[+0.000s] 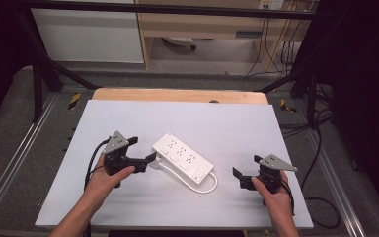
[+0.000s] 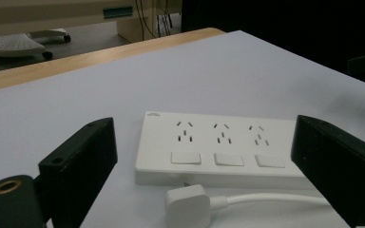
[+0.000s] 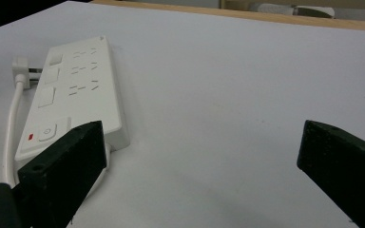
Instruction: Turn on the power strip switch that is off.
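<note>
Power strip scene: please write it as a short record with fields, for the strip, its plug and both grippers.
Power strip: white, flat on the table, sockets facing up
Sockets: three, each with a switch beside it
Plug: white, on the table beside the strip, not in a socket
Left gripper: open, pointed at the plug, touching nothing
Right gripper: open, apart from the strip

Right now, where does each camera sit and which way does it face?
High view: above the person's side, looking forward and down at the table; both forearms and tongs show.
Left gripper view: rides the left tongs, facing the power strip and its plug.
Right gripper view: rides the right tongs, open.
All three share the power strip.
</note>
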Tool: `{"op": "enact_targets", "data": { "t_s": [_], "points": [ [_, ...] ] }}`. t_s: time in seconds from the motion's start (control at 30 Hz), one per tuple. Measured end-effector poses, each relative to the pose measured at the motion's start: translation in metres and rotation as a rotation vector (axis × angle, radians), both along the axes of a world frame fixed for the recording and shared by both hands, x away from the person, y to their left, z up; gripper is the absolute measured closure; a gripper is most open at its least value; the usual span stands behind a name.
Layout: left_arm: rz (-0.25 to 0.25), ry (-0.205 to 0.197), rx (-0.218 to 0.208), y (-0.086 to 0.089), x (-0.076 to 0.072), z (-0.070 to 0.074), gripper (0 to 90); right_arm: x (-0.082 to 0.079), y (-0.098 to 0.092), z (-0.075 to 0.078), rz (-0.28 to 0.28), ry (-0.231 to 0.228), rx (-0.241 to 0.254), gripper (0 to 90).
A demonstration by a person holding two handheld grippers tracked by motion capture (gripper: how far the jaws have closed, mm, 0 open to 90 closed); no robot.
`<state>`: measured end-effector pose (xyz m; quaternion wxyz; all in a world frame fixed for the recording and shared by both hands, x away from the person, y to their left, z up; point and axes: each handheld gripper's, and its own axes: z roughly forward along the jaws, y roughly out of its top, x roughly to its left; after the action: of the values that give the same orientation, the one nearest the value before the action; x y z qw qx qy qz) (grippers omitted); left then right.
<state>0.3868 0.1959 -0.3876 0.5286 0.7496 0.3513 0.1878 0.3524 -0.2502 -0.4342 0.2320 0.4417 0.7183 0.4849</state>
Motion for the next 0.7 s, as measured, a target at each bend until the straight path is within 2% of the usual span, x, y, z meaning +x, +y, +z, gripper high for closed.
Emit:
{"op": "enact_targets", "data": {
  "t_s": [0.37, 0.5, 0.7],
  "points": [
    [0.007, 0.005, 0.012, -0.011, 0.005, -0.005, 14.6, 0.0, -0.001, 0.0, -0.002, -0.001, -0.001, 3.0],
    [0.017, 0.009, 0.018, -0.015, 0.006, -0.007, 23.7, 0.0, -0.001, 0.0, -0.002, 0.002, -0.002, 3.0],
    [-0.011, 0.019, 0.029, -0.023, 0.006, -0.009, 35.2, 0.0, -0.002, 0.0, -0.003, 0.003, -0.003, 3.1]
  ]
}}
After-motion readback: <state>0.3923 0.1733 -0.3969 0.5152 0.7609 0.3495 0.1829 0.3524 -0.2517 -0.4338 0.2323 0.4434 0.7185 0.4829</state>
